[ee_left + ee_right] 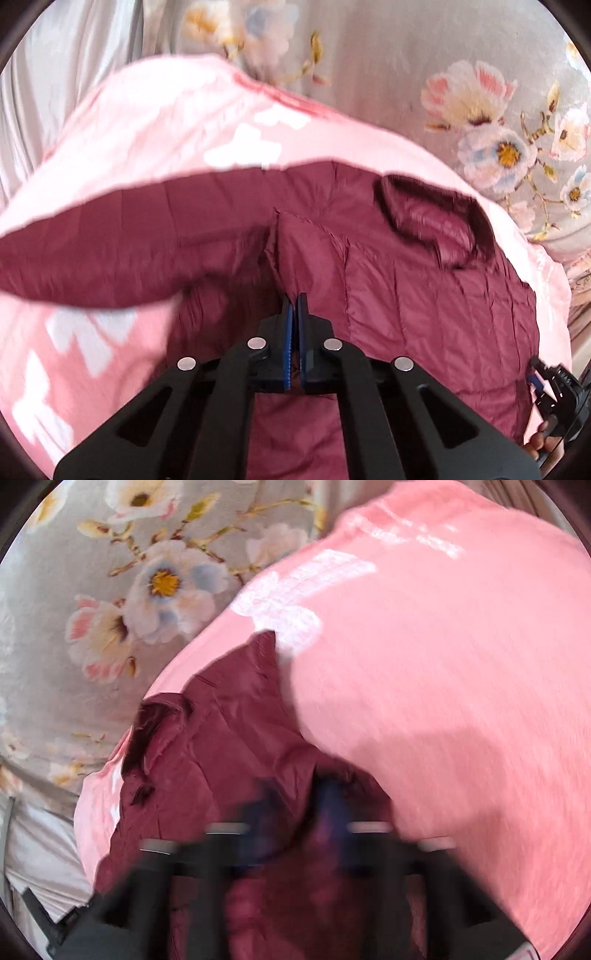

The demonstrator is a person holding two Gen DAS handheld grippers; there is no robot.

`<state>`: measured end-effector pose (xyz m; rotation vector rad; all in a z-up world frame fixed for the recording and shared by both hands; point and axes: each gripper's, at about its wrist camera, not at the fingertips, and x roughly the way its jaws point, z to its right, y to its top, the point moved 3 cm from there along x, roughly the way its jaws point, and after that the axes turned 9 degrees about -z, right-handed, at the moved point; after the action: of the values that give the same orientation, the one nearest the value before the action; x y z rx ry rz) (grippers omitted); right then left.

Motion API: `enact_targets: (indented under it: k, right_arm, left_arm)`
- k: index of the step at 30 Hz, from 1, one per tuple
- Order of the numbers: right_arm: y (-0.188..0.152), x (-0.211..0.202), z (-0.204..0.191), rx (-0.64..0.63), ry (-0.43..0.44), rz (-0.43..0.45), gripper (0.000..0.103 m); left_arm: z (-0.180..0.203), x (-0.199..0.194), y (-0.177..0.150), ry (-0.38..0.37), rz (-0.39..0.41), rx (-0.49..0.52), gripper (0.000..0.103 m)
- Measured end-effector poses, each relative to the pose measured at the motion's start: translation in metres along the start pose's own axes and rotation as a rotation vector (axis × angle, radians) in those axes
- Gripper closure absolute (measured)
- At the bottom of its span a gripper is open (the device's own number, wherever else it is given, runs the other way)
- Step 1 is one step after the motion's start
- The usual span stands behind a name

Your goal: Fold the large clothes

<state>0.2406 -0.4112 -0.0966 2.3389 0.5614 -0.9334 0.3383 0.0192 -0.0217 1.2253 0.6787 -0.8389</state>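
Left gripper [294, 301] pinched closed, right gripper [299, 812] blurred

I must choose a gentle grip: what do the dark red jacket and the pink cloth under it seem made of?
The dark red jacket looks like thin, slightly shiny synthetic shell, probably nylon or polyester, with stitched quilting lines and fine wrinkles. The pink cloth looks matte and softly brushed, perhaps fleece or cotton; blur leaves this open.

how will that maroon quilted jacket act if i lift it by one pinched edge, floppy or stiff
Probably floppy: the maroon jacket creases and drapes where the left gripper pinches a fold. Its sheen suggests slick fabric that may slide on the pink blanket. Quilted panels look puffy, so likely light for its bulk. The right gripper is too blurred to judge.
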Motion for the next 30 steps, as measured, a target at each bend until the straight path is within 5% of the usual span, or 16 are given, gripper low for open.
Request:
enact_targets:
  k: [2, 5, 9, 11, 19, 24, 30]
  right_arm:
    - [-0.004, -0.023, -0.026, -0.101, 0.043, 0.129, 0.101]
    - [-0.017, -0.028, -0.043, -0.23, -0.086, 0.209, 0.101]
    - [-0.023, 0.009, -0.017, -0.199, -0.21, 0.08, 0.101]
    - [-0.026, 0.023, -0.011, -0.198, -0.236, 0.018, 0.101]
    - [-0.04, 0.004, -0.015, -0.252, -0.307, -0.007, 0.095]
    - [-0.062, -0.041, -0.081, -0.433, -0.264, -0.005, 0.09]
    - [-0.094, 0.01, -0.16, -0.621, -0.221, -0.067, 0.086]
  left_arm:
    - [0.001, -0.004, 0.007, 0.016, 0.028, 0.004, 0.102]
    - [0.003, 0.016, 0.0, 0.117, 0.028, 0.041, 0.102]
    - [-0.001, 0.065, -0.023, 0.173, -0.061, 0.065, 0.101]
    - [0.003, 0.066, -0.03, 0.21, -0.02, 0.096, 0.101]
    - [0.01, 0.066, -0.037, 0.268, 0.01, 0.131, 0.1]
    - [0.013, 0.066, -0.037, 0.296, 0.02, 0.136, 0.095]
    - [0.007, 0.062, -0.038, 0.295, 0.032, 0.112, 0.076]
